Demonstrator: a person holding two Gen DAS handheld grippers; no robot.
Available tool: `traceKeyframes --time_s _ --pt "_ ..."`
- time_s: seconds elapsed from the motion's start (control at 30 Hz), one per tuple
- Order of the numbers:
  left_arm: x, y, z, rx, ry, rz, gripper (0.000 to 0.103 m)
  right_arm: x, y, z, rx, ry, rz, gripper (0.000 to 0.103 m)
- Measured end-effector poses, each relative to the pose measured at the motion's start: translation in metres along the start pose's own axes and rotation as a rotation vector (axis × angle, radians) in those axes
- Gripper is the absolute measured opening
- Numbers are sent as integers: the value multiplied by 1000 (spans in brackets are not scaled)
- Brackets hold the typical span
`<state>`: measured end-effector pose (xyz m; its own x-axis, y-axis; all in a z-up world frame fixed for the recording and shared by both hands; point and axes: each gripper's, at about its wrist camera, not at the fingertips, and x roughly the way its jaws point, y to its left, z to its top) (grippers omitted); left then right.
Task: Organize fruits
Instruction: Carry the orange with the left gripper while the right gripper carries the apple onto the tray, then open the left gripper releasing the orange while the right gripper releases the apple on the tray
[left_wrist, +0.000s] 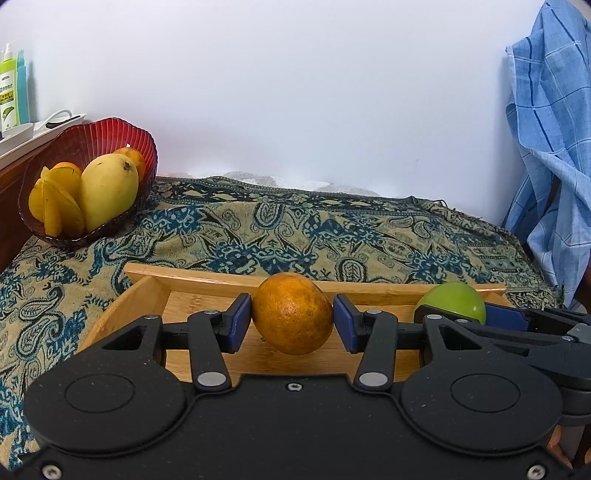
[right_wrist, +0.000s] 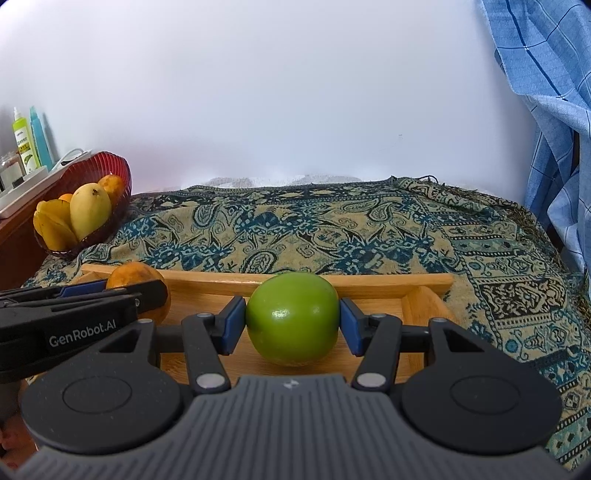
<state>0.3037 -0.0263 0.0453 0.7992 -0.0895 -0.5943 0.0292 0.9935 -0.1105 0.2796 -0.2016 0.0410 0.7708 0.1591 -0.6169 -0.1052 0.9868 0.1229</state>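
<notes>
My left gripper (left_wrist: 292, 321) is shut on an orange (left_wrist: 291, 314) just above the floor of a wooden tray (left_wrist: 207, 282). My right gripper (right_wrist: 292, 321) is shut on a green apple (right_wrist: 292, 317) over the same tray (right_wrist: 369, 280), to the right of the orange (right_wrist: 133, 275). The apple (left_wrist: 454, 301) and right gripper (left_wrist: 480, 317) show at the right of the left wrist view. A red ribbed bowl (left_wrist: 92, 136) at the far left holds a yellow mango (left_wrist: 109, 190), a starfruit (left_wrist: 55, 203) and oranges. It also shows in the right wrist view (right_wrist: 110, 166).
A patterned blue and tan cloth (left_wrist: 295, 232) covers the table under the tray. A white wall stands behind. A blue checked cloth (left_wrist: 550, 129) hangs at the right. Bottles (left_wrist: 11, 92) and a white tray stand on a wooden shelf at far left.
</notes>
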Motion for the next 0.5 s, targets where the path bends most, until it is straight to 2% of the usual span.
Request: traceKeyframes --time_s 0.5 --pt "6 -2 -4 18 10 10 47 0 1 0 -11 1 0 58"
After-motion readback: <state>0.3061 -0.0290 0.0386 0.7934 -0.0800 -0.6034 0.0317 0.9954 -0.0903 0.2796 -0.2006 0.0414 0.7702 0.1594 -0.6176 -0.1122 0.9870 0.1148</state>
